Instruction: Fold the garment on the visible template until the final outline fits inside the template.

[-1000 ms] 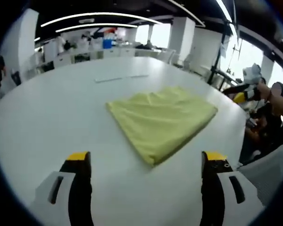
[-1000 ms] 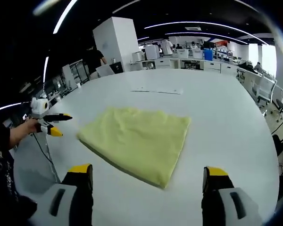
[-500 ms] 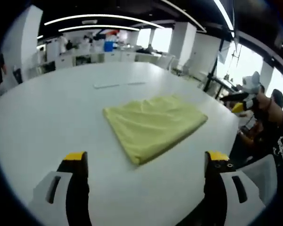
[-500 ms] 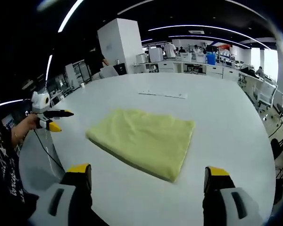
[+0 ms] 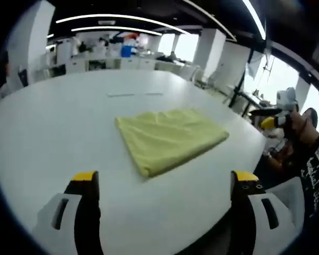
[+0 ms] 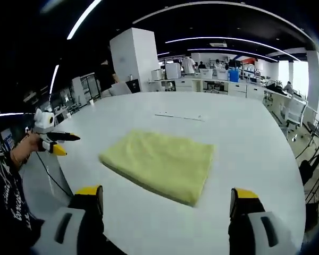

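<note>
A broad white bench [image 5: 48, 138] [image 6: 255, 149] carries everything, with an open office of desks and pillars behind it. On the bench lies the yellow garment [image 5: 167, 137] [image 6: 160, 163], folded into a flat rectangular shape with several layers showing at its near edge; it sits toward the middle of the surface, apart from both tools. Beyond it, a thin pale strip [image 5: 135, 95] [image 6: 178, 116] is marked flat on the bench top, well apart from the cloth. The left gripper [image 5: 165, 180] [image 6: 57, 143] hangs above the near part of the bench with its jaws spread wide and nothing between them; in the right gripper view it is seen off the bench edge, held in a hand [image 6: 25, 150]. The right gripper [image 6: 167, 194] [image 5: 266, 118] likewise has its jaws wide apart and empty; in the left gripper view it appears past the bench's far side, held in a hand [image 5: 302, 123]
</note>
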`<state>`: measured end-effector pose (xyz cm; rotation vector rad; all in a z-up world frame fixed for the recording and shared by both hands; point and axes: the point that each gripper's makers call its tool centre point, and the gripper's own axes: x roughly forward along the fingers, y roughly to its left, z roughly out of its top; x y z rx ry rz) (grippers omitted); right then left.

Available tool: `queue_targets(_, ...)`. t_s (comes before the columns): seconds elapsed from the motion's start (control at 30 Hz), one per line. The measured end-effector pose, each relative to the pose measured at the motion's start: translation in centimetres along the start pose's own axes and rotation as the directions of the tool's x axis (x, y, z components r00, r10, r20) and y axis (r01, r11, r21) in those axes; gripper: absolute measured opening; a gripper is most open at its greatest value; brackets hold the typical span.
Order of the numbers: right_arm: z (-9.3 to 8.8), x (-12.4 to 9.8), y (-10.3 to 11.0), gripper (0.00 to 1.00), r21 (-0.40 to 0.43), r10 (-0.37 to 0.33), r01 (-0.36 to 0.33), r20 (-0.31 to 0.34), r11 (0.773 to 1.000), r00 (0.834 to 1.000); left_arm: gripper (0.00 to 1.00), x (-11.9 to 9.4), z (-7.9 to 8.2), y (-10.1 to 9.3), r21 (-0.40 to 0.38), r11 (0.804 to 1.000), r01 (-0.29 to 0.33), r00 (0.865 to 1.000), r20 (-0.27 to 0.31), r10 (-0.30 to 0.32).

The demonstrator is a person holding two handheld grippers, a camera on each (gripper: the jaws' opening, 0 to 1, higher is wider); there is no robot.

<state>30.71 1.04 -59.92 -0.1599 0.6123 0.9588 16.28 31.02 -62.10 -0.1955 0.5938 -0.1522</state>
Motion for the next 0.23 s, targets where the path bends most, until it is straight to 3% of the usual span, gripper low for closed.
queue_targets(0.23,-0.29,-0.07,0.67,1.0,0.018,0.009,-0.009,0.011,1.0,1.0,0.99,-0.37,0.23,-0.37,-0.012,1.0,-0.003,1.0,0.011,0.003)
